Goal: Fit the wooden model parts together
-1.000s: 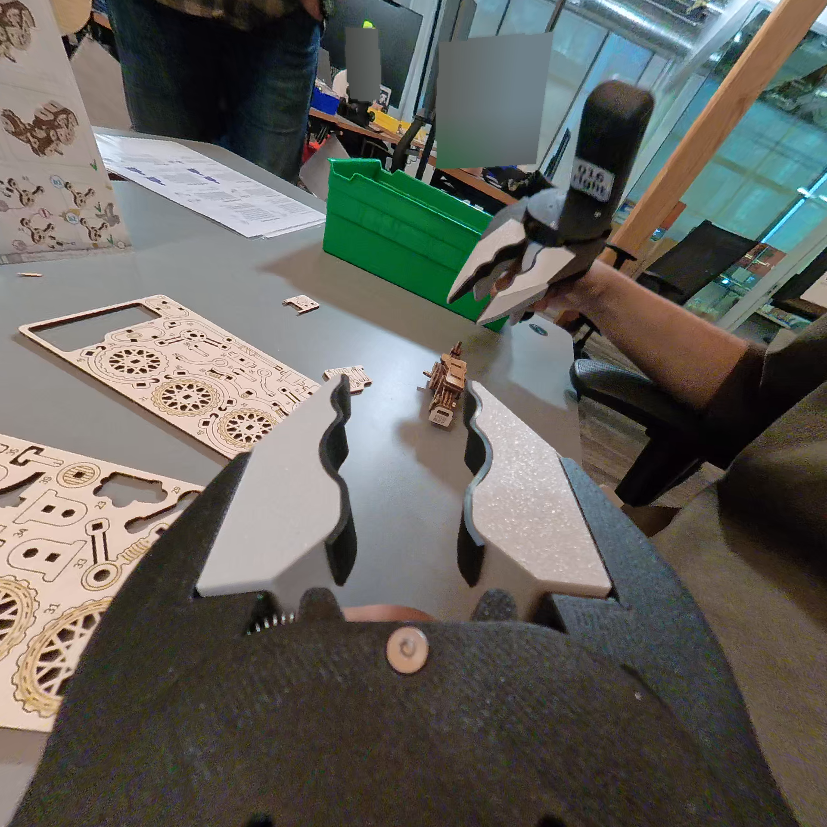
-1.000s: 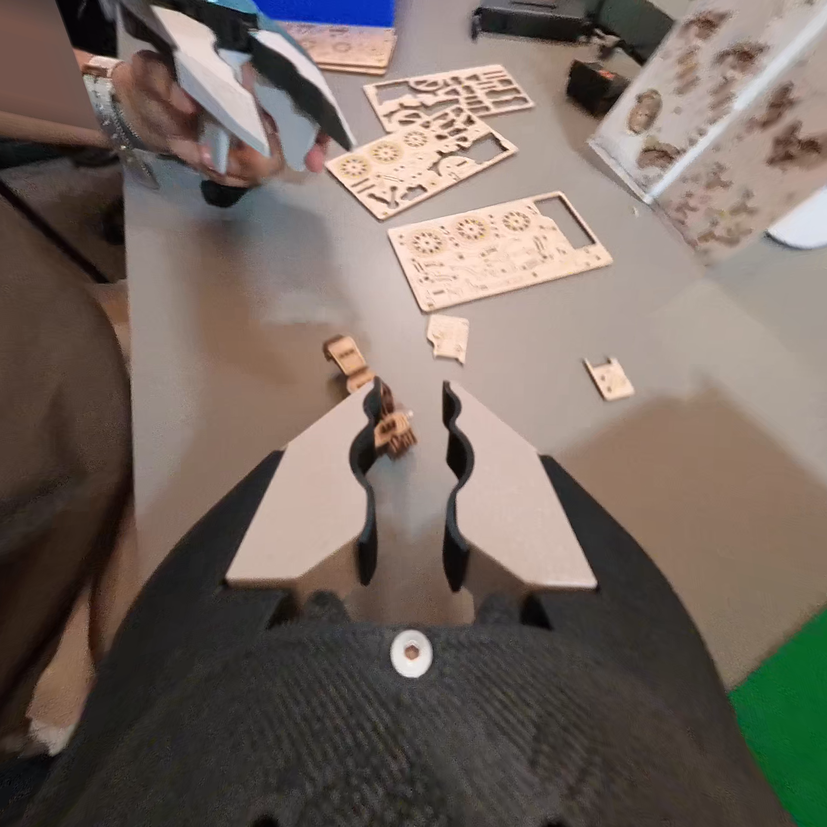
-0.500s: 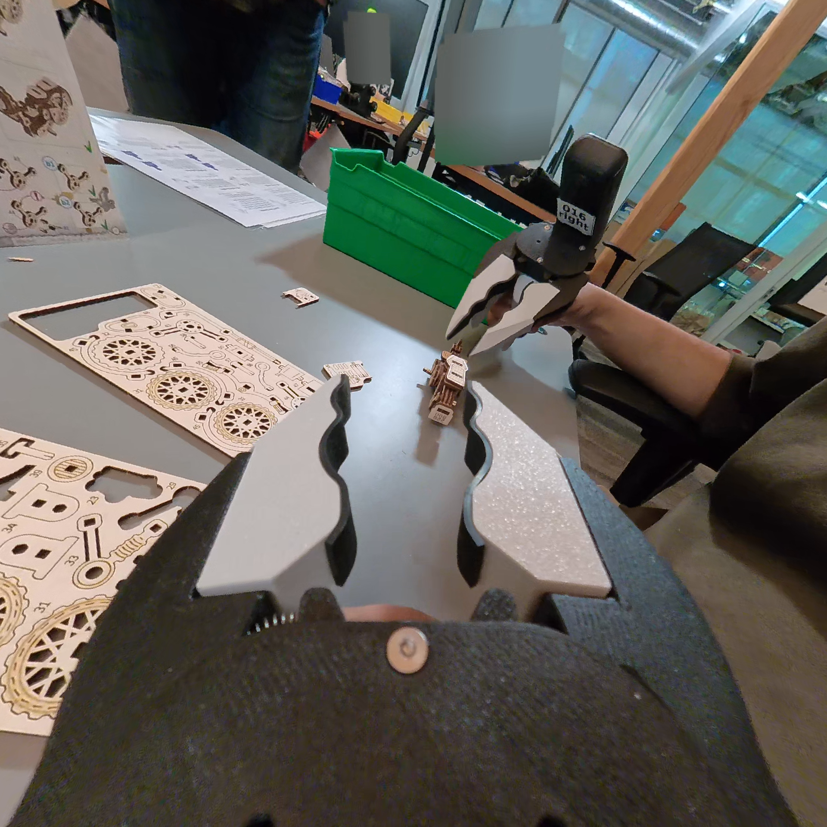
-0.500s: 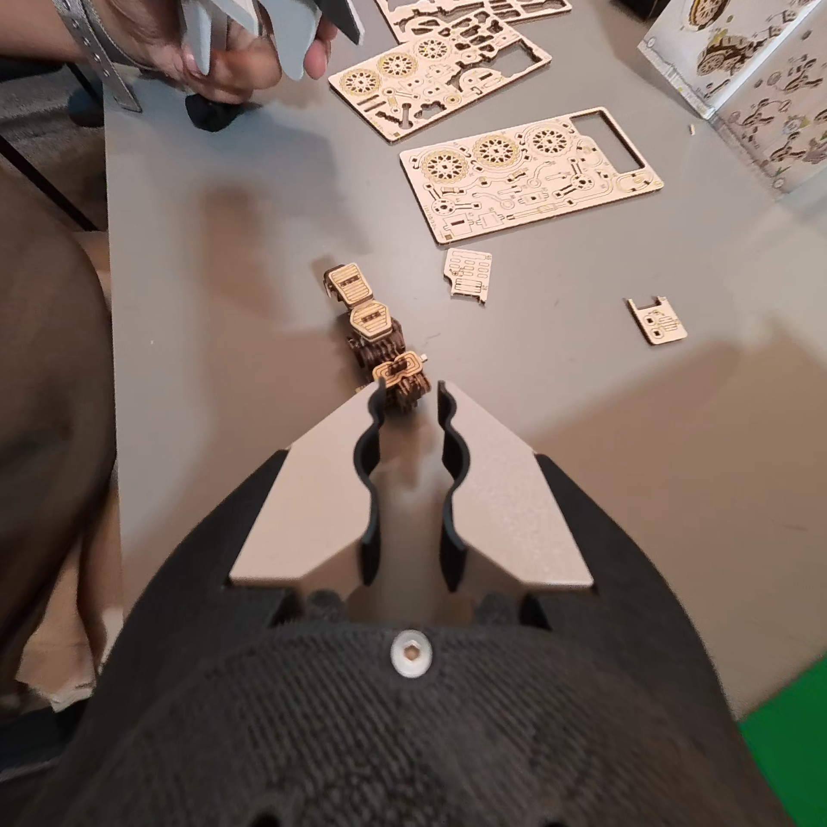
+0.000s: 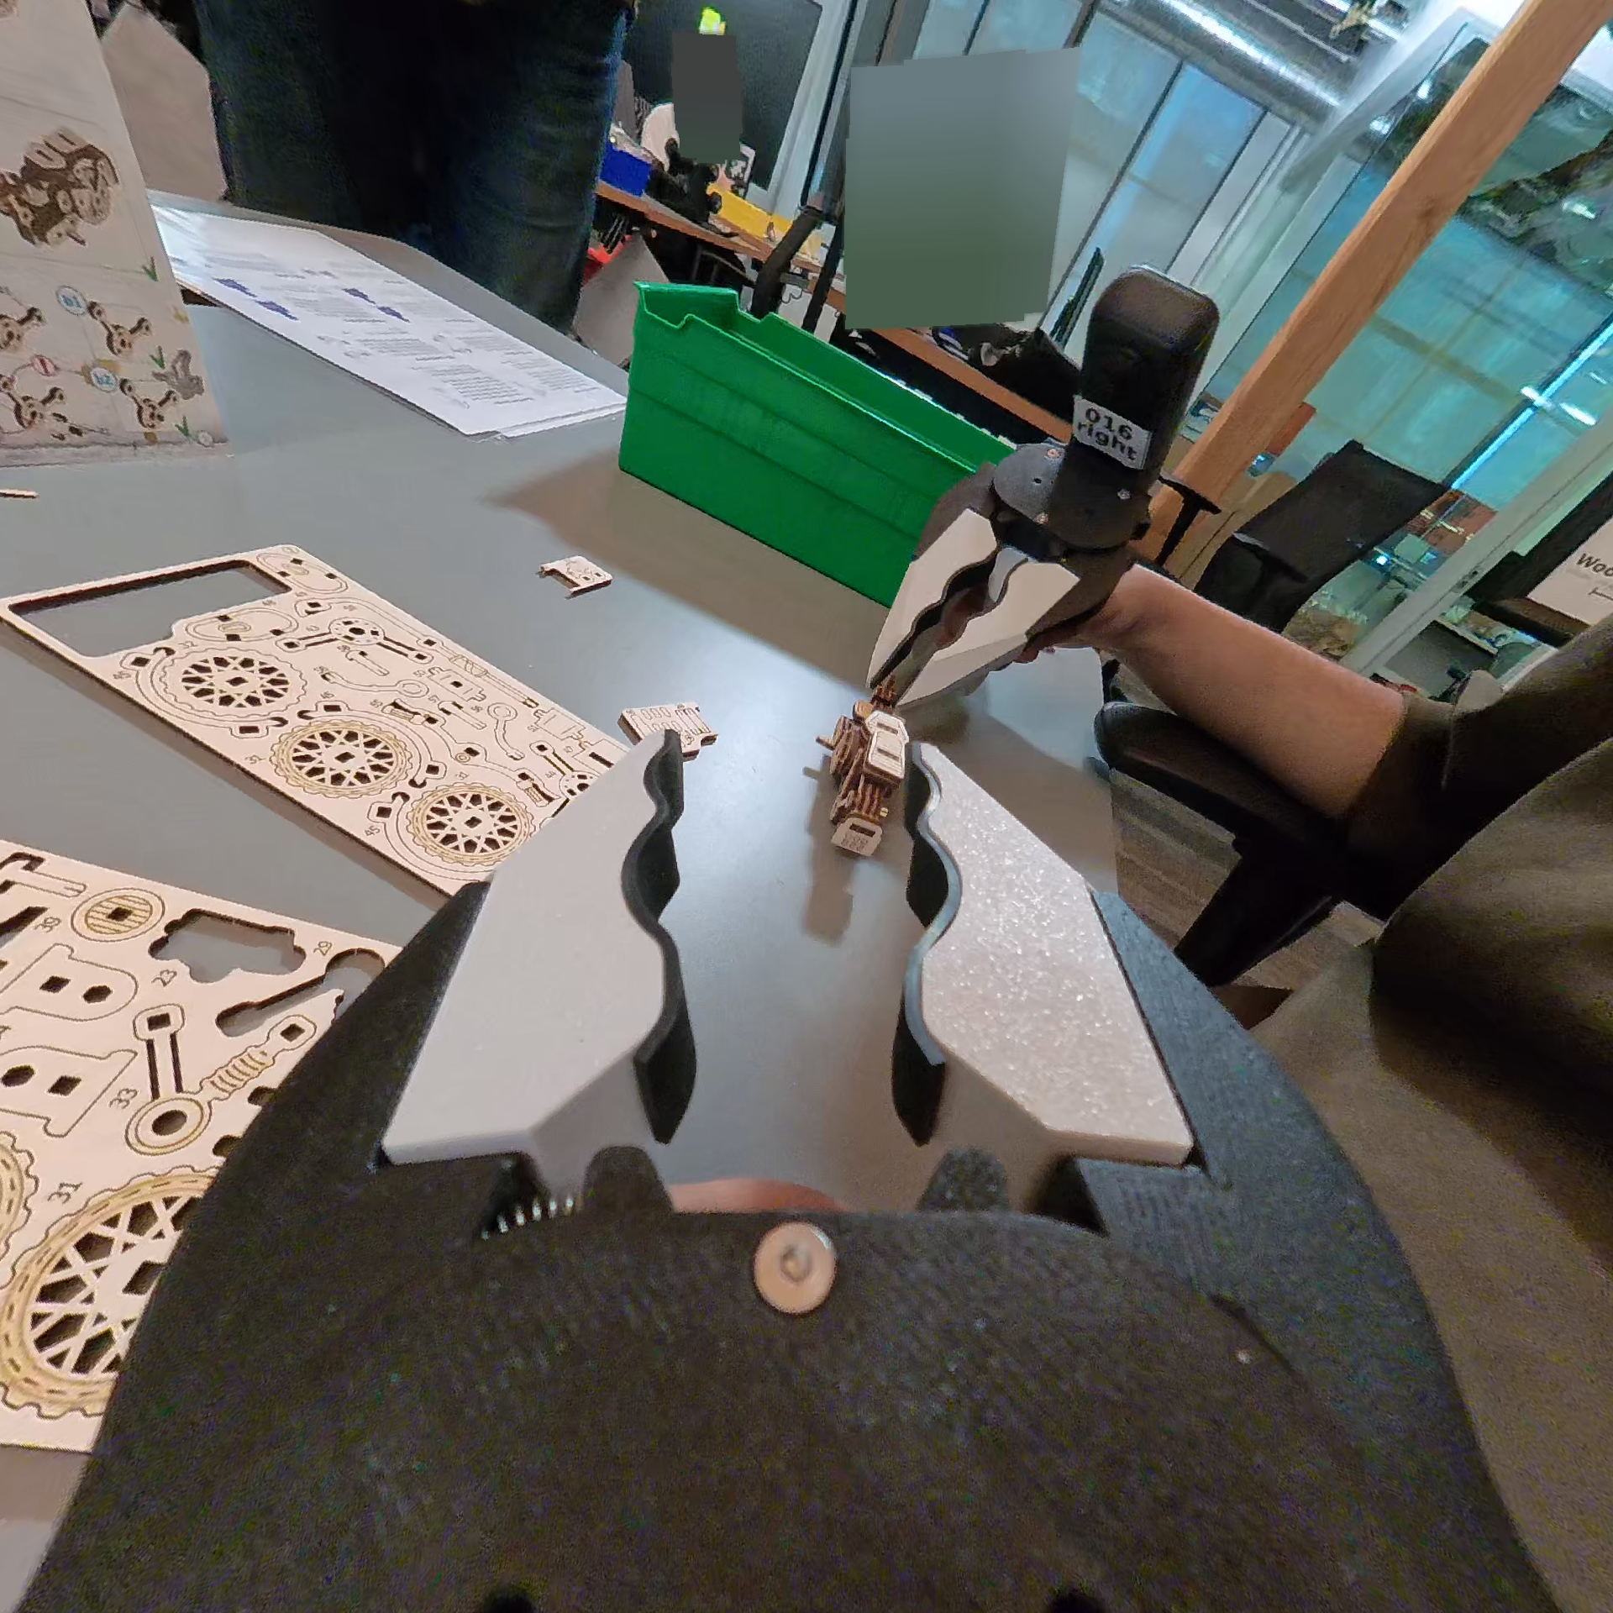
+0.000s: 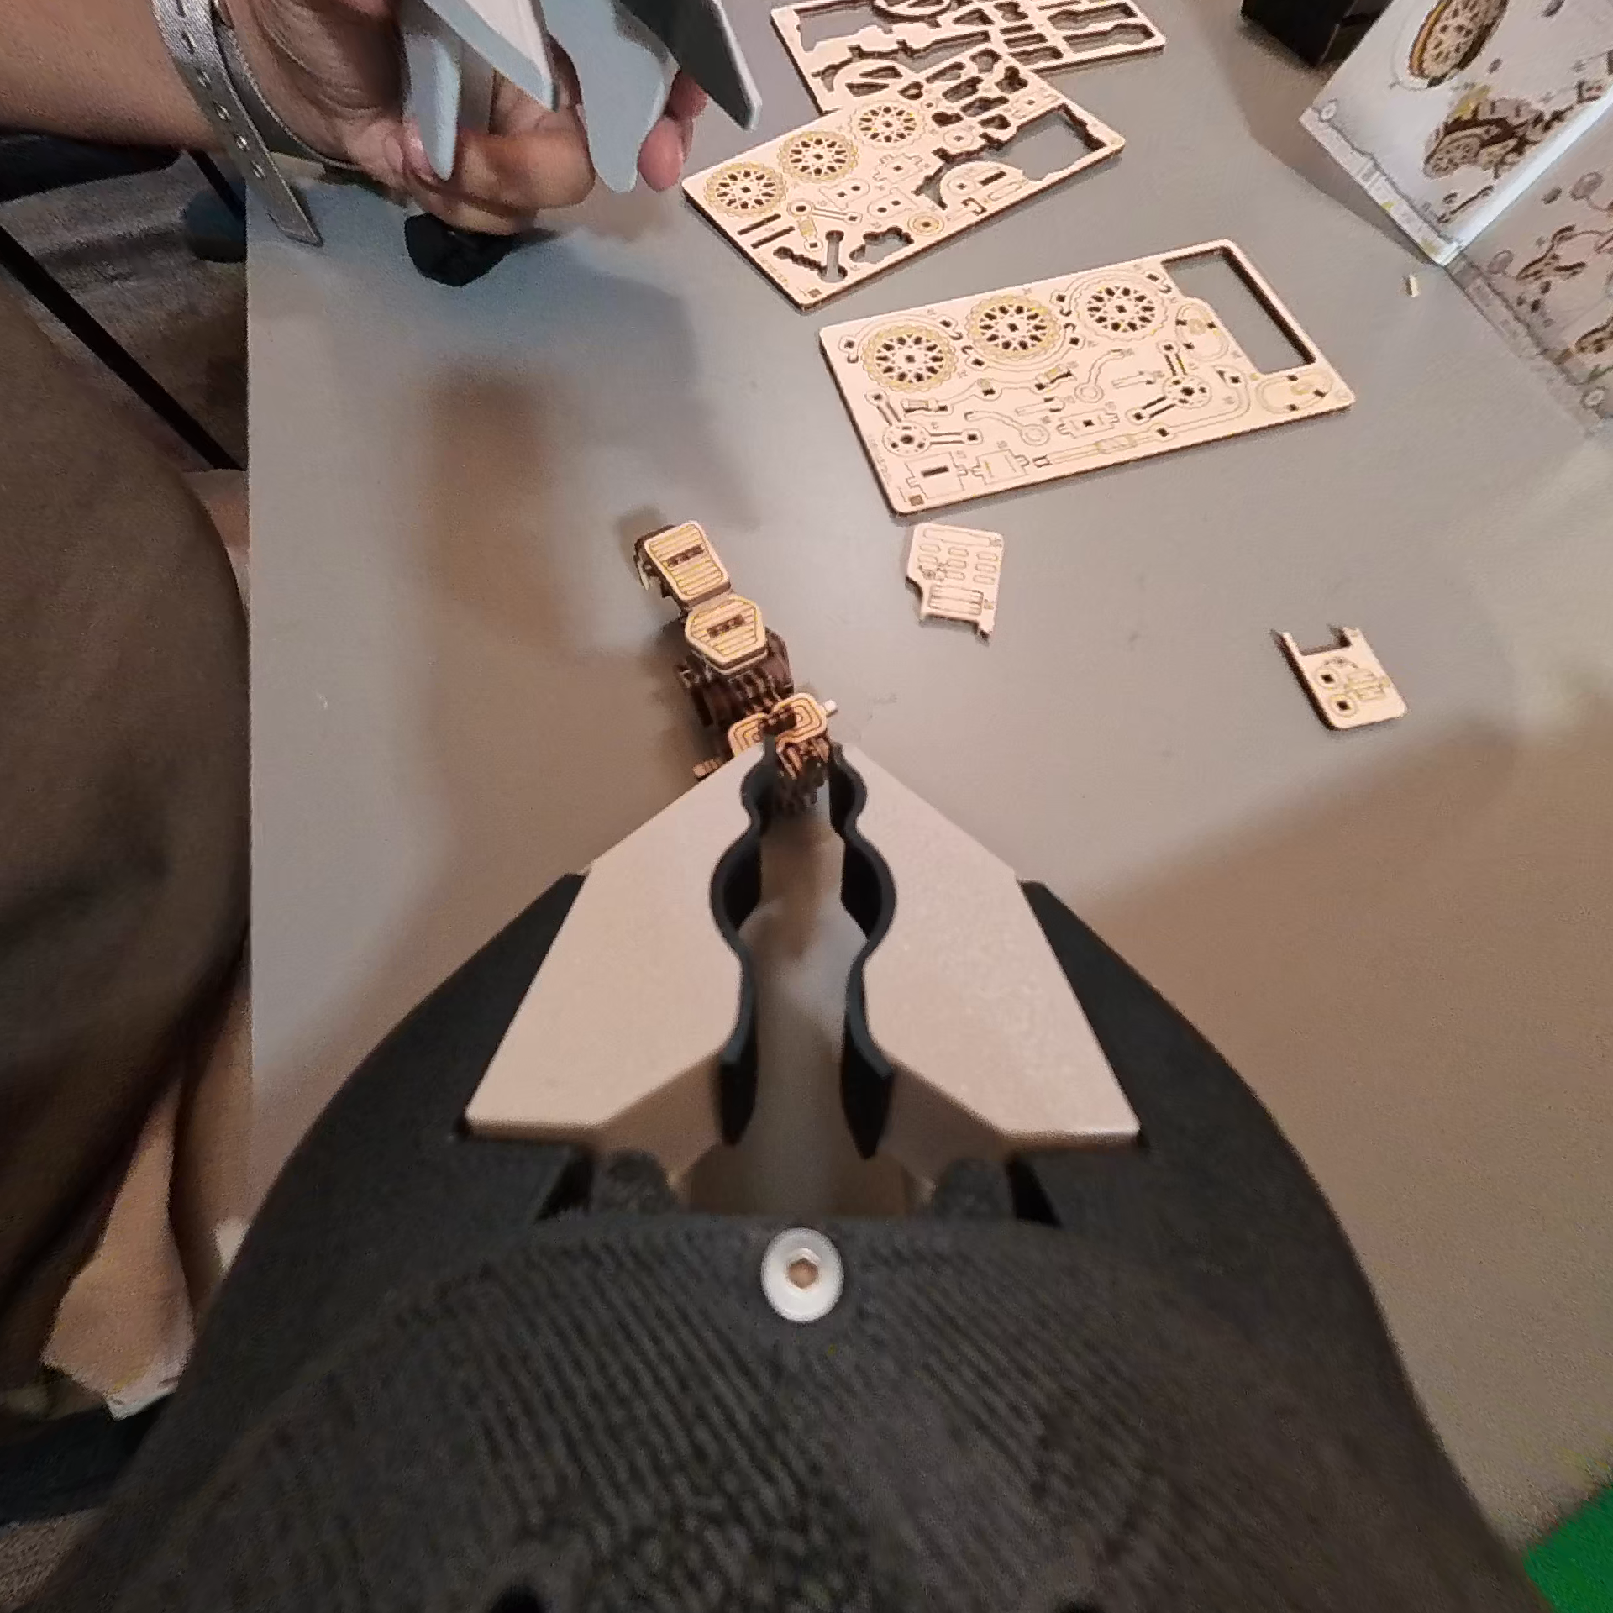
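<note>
A small, partly built wooden model (image 6: pixel 724 646) lies on the grey table (image 6: pixel 454 541) near its edge. It also shows in the left wrist view (image 5: pixel 864 768). My right gripper (image 6: pixel 799 768) is closed on the model's near end, low over the table. In the left wrist view the right gripper (image 5: pixel 890 689) points down at the model's far end. My left gripper (image 5: pixel 790 751) is open and empty, held above the table just short of the model. It shows at the top of the right wrist view (image 6: pixel 532 131).
Two laser-cut wooden sheets (image 6: pixel 1082 384) (image 6: pixel 899 166) lie beyond the model. Two small loose pieces (image 6: pixel 956 580) (image 6: pixel 1340 676) lie to its right. A green bin (image 5: pixel 785 471), printed papers (image 5: pixel 393 332) and an instruction booklet (image 5: pixel 78 288) stand farther off. A person (image 5: pixel 419 105) stands behind the table. There is about 15 cm between the tips of the two grippers.
My right gripper came down to the model and its jaws narrowed around the model's end. My left gripper stayed open and barely moved.
</note>
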